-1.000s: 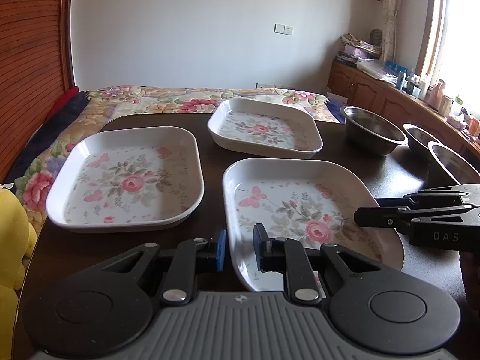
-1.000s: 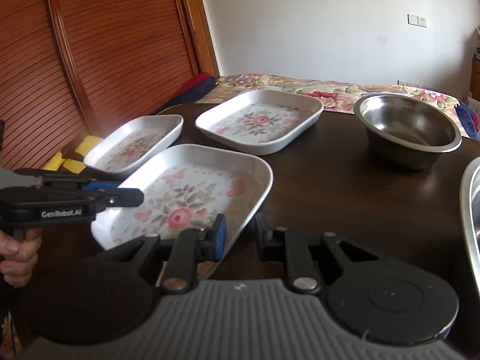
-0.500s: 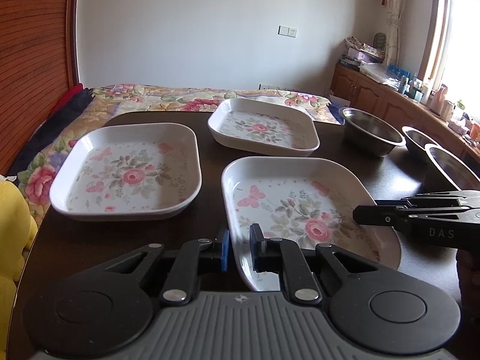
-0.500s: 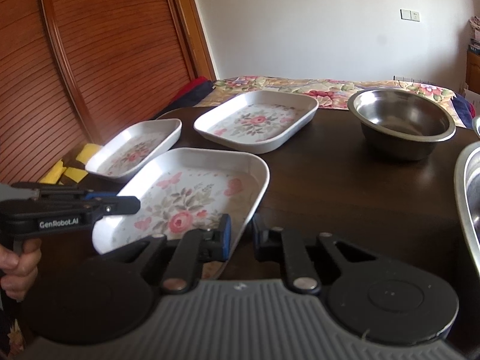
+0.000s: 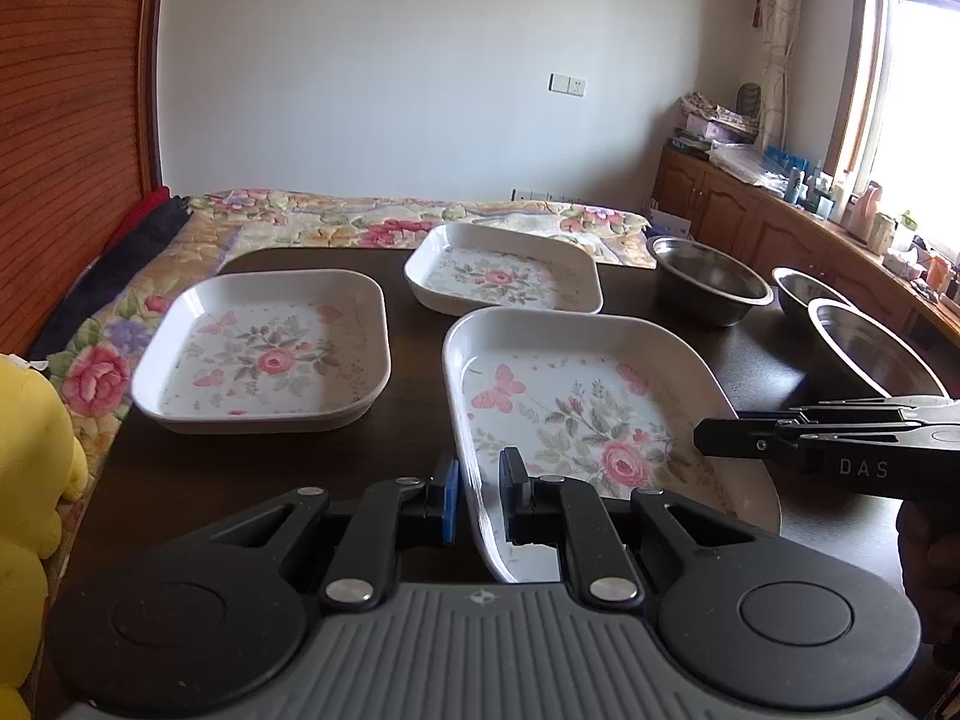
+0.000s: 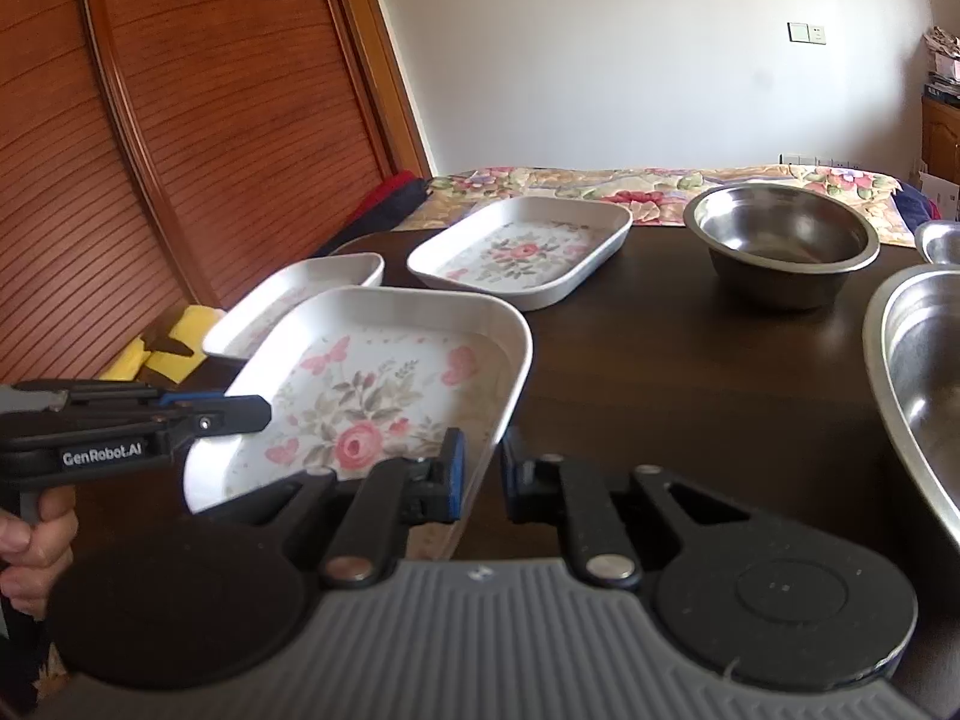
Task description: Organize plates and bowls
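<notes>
— Left gripper straddles the near plate's left rim, jaws not visibly pinching?
— Yes; right gripper likewise brackets its right rim, plate lying straight ahead between both.

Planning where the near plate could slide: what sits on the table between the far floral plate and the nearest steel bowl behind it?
Nothing: in the right wrist view, only bare dark table separates the far floral plate from the steel bowl.

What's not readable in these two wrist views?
- Near plate: its front edge is hidden behind both gripper bodies in both views.
- Nearest steel bowl: cut off by the right edge, right wrist view.
- Counter clutter: too small, left wrist view.
</notes>
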Motion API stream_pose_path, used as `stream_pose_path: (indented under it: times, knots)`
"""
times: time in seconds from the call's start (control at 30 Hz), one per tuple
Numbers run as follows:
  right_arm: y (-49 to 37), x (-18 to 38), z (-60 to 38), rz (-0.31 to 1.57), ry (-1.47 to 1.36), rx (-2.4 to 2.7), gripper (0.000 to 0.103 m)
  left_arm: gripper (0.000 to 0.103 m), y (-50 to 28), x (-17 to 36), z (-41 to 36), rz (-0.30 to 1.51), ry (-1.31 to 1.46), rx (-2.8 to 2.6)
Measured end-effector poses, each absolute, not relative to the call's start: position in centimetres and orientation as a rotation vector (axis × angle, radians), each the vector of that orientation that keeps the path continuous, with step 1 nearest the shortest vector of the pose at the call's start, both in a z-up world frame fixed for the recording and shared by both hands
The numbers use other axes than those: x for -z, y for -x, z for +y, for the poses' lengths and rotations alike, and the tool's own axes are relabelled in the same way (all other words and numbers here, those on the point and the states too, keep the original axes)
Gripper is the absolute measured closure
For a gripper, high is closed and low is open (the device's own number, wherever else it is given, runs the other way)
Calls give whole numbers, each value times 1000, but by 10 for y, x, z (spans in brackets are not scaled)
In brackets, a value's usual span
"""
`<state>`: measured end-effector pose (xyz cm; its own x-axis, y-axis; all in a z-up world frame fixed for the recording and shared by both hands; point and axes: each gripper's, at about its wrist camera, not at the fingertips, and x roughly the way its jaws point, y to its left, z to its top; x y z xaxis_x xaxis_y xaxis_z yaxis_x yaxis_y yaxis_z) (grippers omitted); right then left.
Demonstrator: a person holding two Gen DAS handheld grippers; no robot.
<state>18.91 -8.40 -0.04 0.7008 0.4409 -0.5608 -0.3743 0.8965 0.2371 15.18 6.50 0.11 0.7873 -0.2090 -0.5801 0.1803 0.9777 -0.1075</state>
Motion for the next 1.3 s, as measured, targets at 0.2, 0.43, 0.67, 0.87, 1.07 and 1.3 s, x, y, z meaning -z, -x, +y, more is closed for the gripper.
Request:
stream_pose_path:
  times: [0.2,0.43,0.67,0.87,1.07,1.3]
  knots:
    - [-168,-8,-84,628,-113,-452,88,89,-129,-12,63,603,30,221]
    - [-144,-2,-83,643,-114,-452,88,89,-104,-7,62,616,29,222]
    - [-126,5,-80,655,-105,-448,88,89,-89,7,60,653,26,215]
    - [-119,10,-80,663,-104,-444,88,89,-88,14,60,676,31,216]
    - [-117,16,-81,672,-105,-435,87,89,-92,18,58,691,27,219]
    - [-115,18,-81,667,-111,-433,87,88,-94,21,59,693,27,223]
